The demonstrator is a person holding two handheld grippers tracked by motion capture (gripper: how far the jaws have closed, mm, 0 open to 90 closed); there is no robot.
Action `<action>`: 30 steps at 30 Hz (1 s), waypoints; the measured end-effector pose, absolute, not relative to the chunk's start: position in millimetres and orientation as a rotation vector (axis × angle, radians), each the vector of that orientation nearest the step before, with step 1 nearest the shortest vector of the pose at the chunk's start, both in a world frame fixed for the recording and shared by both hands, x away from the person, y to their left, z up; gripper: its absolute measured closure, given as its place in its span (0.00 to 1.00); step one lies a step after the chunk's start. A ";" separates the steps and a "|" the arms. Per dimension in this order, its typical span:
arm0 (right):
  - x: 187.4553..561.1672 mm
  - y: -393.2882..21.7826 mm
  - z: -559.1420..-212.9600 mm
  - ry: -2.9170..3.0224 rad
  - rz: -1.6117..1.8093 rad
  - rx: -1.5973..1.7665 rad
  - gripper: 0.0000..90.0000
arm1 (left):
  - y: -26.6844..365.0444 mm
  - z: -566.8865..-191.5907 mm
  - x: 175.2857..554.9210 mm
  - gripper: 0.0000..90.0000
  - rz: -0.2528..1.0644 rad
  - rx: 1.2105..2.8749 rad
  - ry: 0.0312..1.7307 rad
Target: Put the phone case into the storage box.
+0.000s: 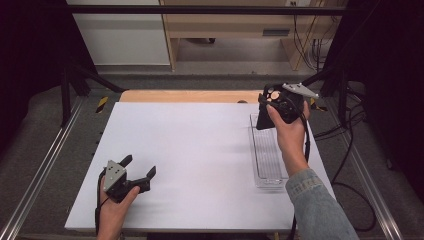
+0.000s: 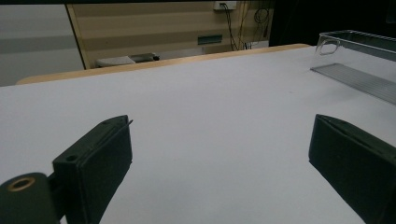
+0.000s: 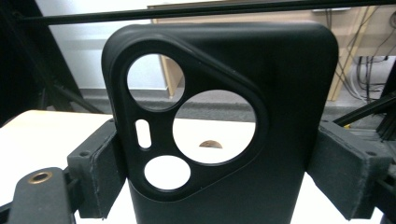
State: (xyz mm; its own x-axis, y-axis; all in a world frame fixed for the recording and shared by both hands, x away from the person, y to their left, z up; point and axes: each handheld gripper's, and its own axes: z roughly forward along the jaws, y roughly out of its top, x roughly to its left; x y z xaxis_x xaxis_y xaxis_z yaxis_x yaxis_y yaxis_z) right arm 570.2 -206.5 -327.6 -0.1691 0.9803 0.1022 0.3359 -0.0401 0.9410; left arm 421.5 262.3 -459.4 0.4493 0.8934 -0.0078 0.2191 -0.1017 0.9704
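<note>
A black phone case [image 3: 289,116] with round camera cutouts stands upright between the jaws of my right gripper [image 3: 219,172], whose pads [image 3: 100,177] press on its two long edges. In the high view the right gripper [image 1: 272,107] holds the case [image 1: 260,121] over the far end of a clear plastic tray [image 1: 267,160] at the table's right side. My left gripper [image 1: 139,165] rests low at the near left of the white table [image 1: 190,145], its jaws wide apart with nothing between them. The left gripper view shows its open jaws [image 2: 219,158] over bare white surface.
The clear tray [image 2: 359,60] is long and shallow, with a handle hole in its end wall. A wooden strip [image 1: 190,96] runs along the table's far edge. Metal rails and black cables flank the table on both sides.
</note>
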 end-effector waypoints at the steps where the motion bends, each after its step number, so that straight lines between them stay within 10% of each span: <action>1: 571.4 -208.0 -328.5 1.558 1.226 1.425 0.16 | 262.1 -459.3 421.5 0.07 0.765 1.600 0.992; 30: 600.4 -215.8 -354.4 1.515 1.187 1.525 0.16 | 264.2 -459.9 423.3 0.02 0.768 1.573 1.006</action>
State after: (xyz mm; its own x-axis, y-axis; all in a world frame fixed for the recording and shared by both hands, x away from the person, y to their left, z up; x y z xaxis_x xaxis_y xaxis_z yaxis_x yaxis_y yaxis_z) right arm 600.4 -215.8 -354.4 -0.0901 0.9858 0.1415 0.3734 -0.0982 0.9224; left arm 423.3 264.2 -459.9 0.4365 0.8993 -0.0245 0.2138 -0.0772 0.9738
